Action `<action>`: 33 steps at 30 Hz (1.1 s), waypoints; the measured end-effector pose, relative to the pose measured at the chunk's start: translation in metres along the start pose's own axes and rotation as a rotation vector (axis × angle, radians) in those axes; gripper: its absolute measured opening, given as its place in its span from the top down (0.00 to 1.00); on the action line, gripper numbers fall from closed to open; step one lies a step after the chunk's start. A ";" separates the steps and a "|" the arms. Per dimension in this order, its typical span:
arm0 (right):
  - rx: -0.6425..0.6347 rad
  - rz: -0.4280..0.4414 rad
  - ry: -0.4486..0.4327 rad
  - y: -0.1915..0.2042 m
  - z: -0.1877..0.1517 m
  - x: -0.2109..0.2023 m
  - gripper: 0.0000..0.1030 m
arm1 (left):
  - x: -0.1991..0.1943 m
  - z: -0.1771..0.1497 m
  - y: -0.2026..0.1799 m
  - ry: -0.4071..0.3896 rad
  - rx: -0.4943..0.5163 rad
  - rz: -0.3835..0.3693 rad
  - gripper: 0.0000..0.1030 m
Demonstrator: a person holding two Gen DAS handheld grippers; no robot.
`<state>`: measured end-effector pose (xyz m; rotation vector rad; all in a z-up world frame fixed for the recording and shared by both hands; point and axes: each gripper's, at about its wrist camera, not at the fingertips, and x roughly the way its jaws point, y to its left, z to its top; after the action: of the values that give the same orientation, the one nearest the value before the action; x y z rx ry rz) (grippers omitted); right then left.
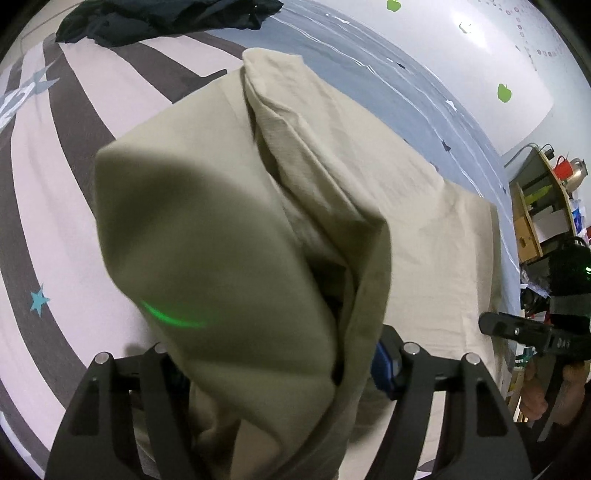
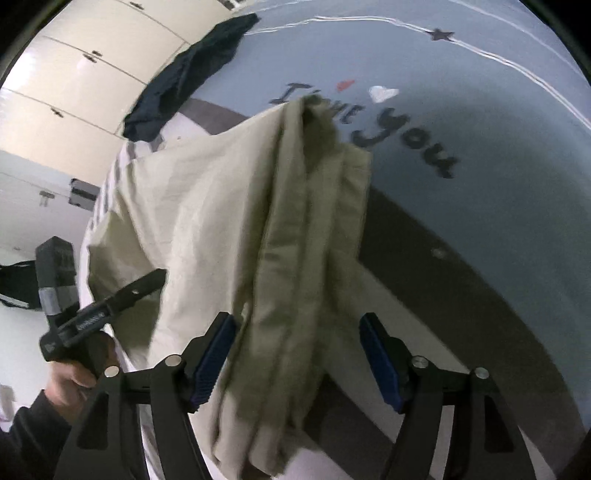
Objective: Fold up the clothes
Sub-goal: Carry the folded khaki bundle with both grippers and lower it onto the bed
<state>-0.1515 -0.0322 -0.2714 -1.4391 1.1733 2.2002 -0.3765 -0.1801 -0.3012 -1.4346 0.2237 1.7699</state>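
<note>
On the bed [image 1: 74,155], beige trousers [image 1: 424,236] are lying partly folded; I am lifting one end over, so the fold is unfinished and a dark garment [image 1: 166,18] is waiting. Both tools are pointing steeply down. My left tool [image 1: 280,365] is pinching bunched cloth. My right tool [image 2: 295,354] is spread, cloth hanging loose between its pads.

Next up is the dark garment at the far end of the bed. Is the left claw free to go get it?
Probably not yet: the left claw is draped in beige cloth; the dark garment lies well beyond.
</note>
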 end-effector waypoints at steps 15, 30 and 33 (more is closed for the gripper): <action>0.043 0.222 -0.018 0.012 0.018 0.042 0.22 | -0.007 -0.020 0.004 -0.014 -0.008 -0.010 0.34; -0.142 0.217 0.017 0.031 0.028 0.043 0.83 | -0.023 -0.044 -0.016 -0.080 0.046 -0.063 0.89; -0.180 0.196 -0.008 0.041 0.035 0.030 0.86 | -0.052 -0.056 -0.019 -0.173 0.000 -0.046 0.91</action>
<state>-0.2136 -0.0385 -0.2710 -1.4352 1.1862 2.4986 -0.3217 -0.2260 -0.2680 -1.2689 0.0992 1.8441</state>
